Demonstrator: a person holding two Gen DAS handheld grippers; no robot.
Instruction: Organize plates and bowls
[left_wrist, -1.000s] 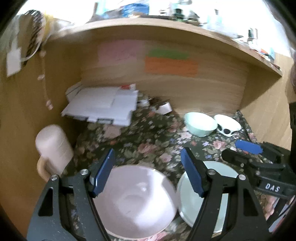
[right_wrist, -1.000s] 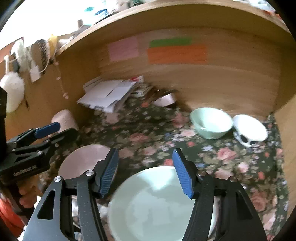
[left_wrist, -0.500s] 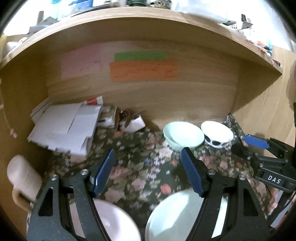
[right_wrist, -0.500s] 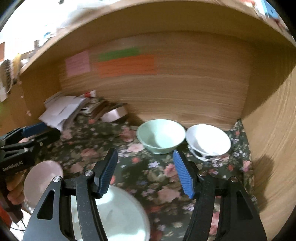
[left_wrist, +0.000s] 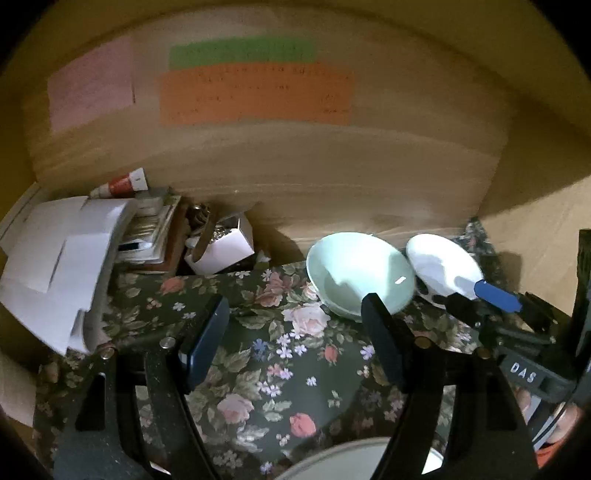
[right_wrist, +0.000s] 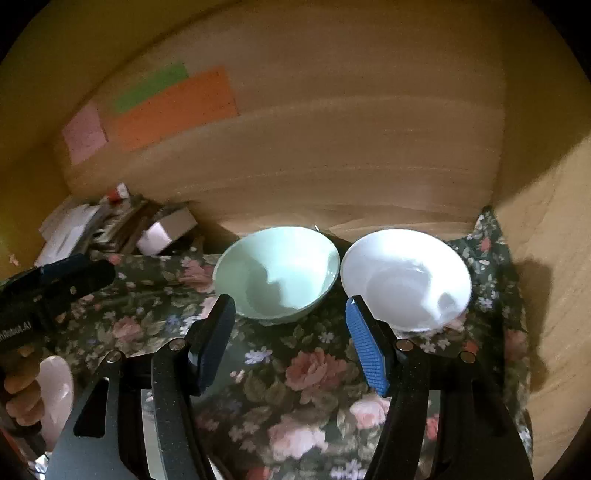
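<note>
Right now the green bowl (right_wrist: 277, 275) and the white bowl (right_wrist: 406, 277) sit side by side at the back of the flowery cloth (right_wrist: 310, 373), close to the wooden back wall (right_wrist: 332, 147). Their rims look like they almost touch. Both bowls stand the right way up, so each one is round with no long side.

From the right gripper (right_wrist: 291, 339), the green bowl lies straight ahead and a bit to the left. The white bowl lies ahead and to the right, just past the blue pad. Its jaws are spread apart and nothing is between them.

From the left gripper (left_wrist: 295, 347), both bowls lie ahead and off to the right. Its jaws are spread wide too, with only cloth showing between them.

I think the right gripper is nearer to both bowls, so it has the shorter reach. A pale plate (left_wrist: 343, 459) peeks in at the bottom edge of the left view, close under the left gripper.
</note>
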